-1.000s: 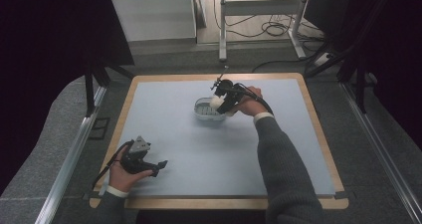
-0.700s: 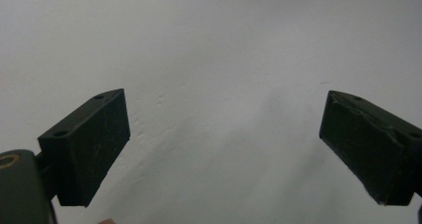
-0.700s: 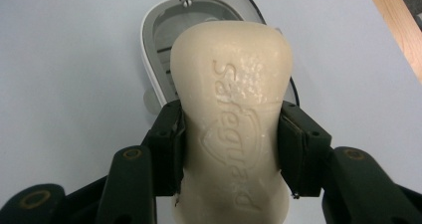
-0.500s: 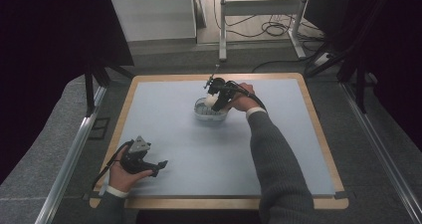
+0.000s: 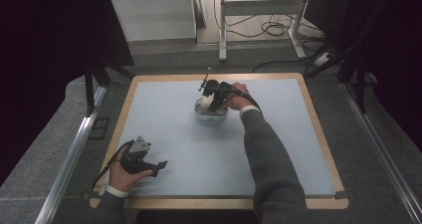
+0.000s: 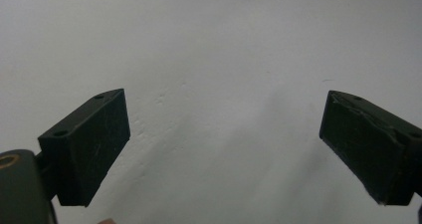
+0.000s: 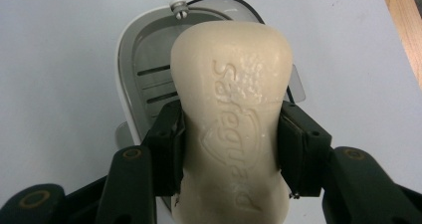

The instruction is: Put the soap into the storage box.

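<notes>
Right gripper [image 7: 229, 149] clamped across the middle of the soap [image 7: 231, 109], pads pressing both long sides, bar pointing out over the dish [image 7: 130, 64]. Left gripper [image 6: 224, 149] spread wide, nothing between, parked low over bare mat near the front-left corner in the high view [image 5: 142, 159].

Mat [image 5: 169, 134] broad and free on every side of the dish [image 5: 210, 115]; wooden border [image 5: 318, 134] well apart from the work; ample room to lower and to back out toward the near side.

Likely step: setting the bar into the dish. Best done by centring over the slotted floor [image 7: 157, 87], keeping the bar level along the dish's long axis, sinking slowly past the white rim and the small screw [image 7: 180, 8] at the far end. Worth easing the grip off only once the bar rests on the slats, then lifting straight up to avoid dragging a slick bar or tipping the light dish.
</notes>
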Available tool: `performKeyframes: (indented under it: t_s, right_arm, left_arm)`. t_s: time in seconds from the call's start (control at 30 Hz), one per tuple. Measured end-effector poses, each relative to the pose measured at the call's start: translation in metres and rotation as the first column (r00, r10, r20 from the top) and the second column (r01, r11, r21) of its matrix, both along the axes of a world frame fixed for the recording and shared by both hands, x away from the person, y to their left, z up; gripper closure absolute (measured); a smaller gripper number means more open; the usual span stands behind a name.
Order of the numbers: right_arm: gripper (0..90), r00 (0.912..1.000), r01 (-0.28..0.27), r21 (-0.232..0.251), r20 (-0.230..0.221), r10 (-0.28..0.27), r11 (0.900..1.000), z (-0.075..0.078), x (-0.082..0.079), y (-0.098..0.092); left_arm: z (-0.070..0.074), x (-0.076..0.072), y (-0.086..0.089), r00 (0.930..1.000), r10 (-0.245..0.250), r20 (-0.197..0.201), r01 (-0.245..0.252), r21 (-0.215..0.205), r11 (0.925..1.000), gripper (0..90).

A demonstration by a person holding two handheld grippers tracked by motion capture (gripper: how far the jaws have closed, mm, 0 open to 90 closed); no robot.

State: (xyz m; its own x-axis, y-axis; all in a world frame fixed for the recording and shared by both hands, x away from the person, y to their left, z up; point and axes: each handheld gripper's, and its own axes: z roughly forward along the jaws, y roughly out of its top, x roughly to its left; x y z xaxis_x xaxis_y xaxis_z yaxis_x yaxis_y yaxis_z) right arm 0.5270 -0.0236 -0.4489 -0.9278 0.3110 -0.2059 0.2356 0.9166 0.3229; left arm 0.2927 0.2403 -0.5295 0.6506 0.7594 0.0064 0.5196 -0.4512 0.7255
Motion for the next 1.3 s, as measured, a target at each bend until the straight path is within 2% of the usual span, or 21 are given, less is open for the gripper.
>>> performKeyframes:
  t_s: [0.23, 0.3, 0.53, 0.6, 0.67, 0.8, 0.9, 1.0, 1.13, 1.23, 1.3]
  right_arm:
    - [47.8, 0.9998, -0.001, -0.026, -0.019, 0.001, 1.000, -0.008, 0.001, 0.004]
    - [44.7, 0.9997, 0.022, 0.017, -0.013, -0.022, 1.000, -0.004, 0.000, 0.004]
    - [41.6, 0.9976, 0.067, 0.078, 0.009, -0.068, 0.995, 0.009, -0.004, -0.001]
    - [38.9, 0.9946, 0.100, 0.110, 0.016, -0.102, 0.989, 0.014, -0.006, -0.004]
    - [37.4, 0.9905, 0.137, 0.148, -0.014, -0.137, 0.980, 0.016, -0.007, -0.007]
    - [35.6, 0.9902, 0.138, 0.175, -0.004, -0.139, 0.975, 0.019, -0.013, -0.010]
    - [34.9, 0.9896, 0.141, 0.220, -0.004, -0.144, 0.965, 0.022, -0.019, -0.016]
    - [33.7, 0.9895, 0.142, 0.246, -0.010, -0.144, 0.959, 0.023, -0.028, -0.023]
    - [31.7, 0.9879, 0.152, 0.267, -0.012, -0.154, 0.952, 0.020, -0.039, -0.036]
    - [31.5, 0.9852, 0.166, 0.296, -0.008, -0.171, 0.941, 0.017, -0.048, -0.051]
    - [31.3, 0.9831, 0.180, 0.308, -0.024, -0.182, 0.934, 0.015, -0.055, -0.062]
  left_arm:
    - [0.001, 0.000, 0.000, 1.0000, 0.001, 0.002, -0.001, -0.001, 1.0000, 6.2]
    - [0.000, 0.000, 0.000, 1.0000, 0.001, 0.002, 0.000, -0.002, 1.0000, 6.2]
    - [0.000, 0.000, 0.000, 1.0000, 0.000, 0.001, 0.000, -0.002, 1.0000, 6.2]
    - [0.000, 0.000, 0.000, 1.0000, 0.001, 0.001, -0.001, -0.005, 1.0000, 6.2]
    - [0.000, 0.000, 0.000, 1.0000, 0.001, 0.002, -0.001, -0.005, 1.0000, 6.2]
    - [0.000, 0.000, 0.000, 1.0000, 0.000, 0.001, 0.000, 0.000, 1.0000, 6.2]
    - [0.000, 0.000, 0.000, 1.0000, 0.000, 0.001, 0.000, 0.001, 1.0000, 6.2]
    - [0.000, 0.000, 0.000, 1.0000, 0.002, 0.003, -0.002, 0.000, 1.0000, 6.2]
    - [0.001, -0.001, 0.000, 1.0000, 0.004, 0.006, -0.004, -0.001, 1.0000, 6.2]
    - [0.001, -0.001, 0.000, 1.0000, 0.004, 0.004, -0.004, 0.003, 1.0000, 6.2]
    - [0.001, -0.001, 0.000, 1.0000, 0.005, 0.005, -0.005, 0.004, 1.0000, 6.2]
